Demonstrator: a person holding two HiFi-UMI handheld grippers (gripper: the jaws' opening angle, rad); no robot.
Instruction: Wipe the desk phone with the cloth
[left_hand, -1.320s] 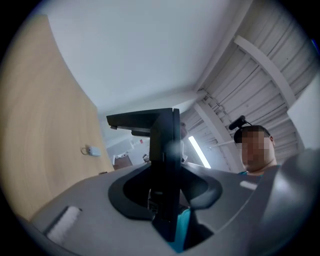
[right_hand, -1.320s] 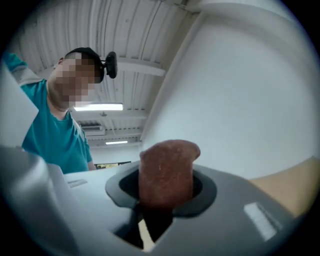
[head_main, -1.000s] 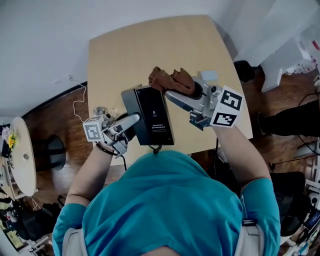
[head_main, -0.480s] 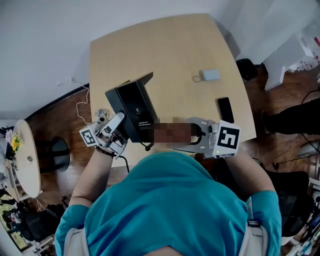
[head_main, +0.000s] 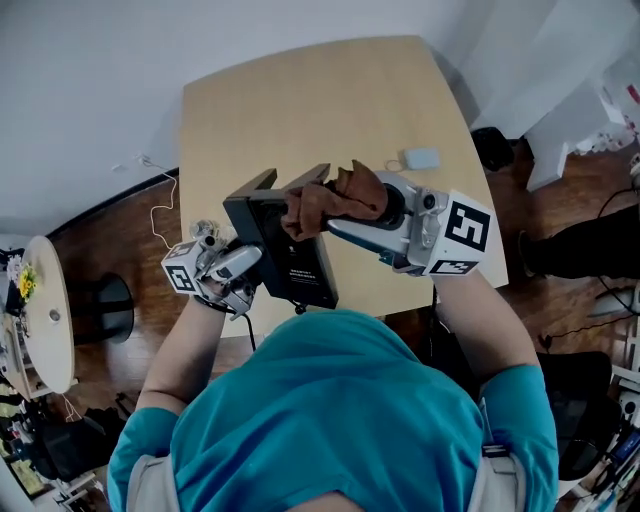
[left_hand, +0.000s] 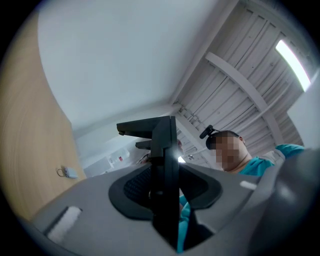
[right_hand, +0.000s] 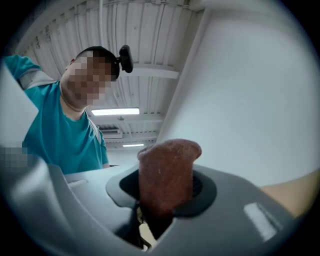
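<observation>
Nothing I can read from here, faint white print on the black desk phone (head_main: 296, 268), too small to make out

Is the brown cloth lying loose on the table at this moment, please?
No, the cloth is clamped in the right gripper, held up off the table beside the desk phone.

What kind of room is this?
Probably an office or workroom. There's a light wooden desk, a black desk phone held up over it, and long strip lights on the ceiling.
</observation>
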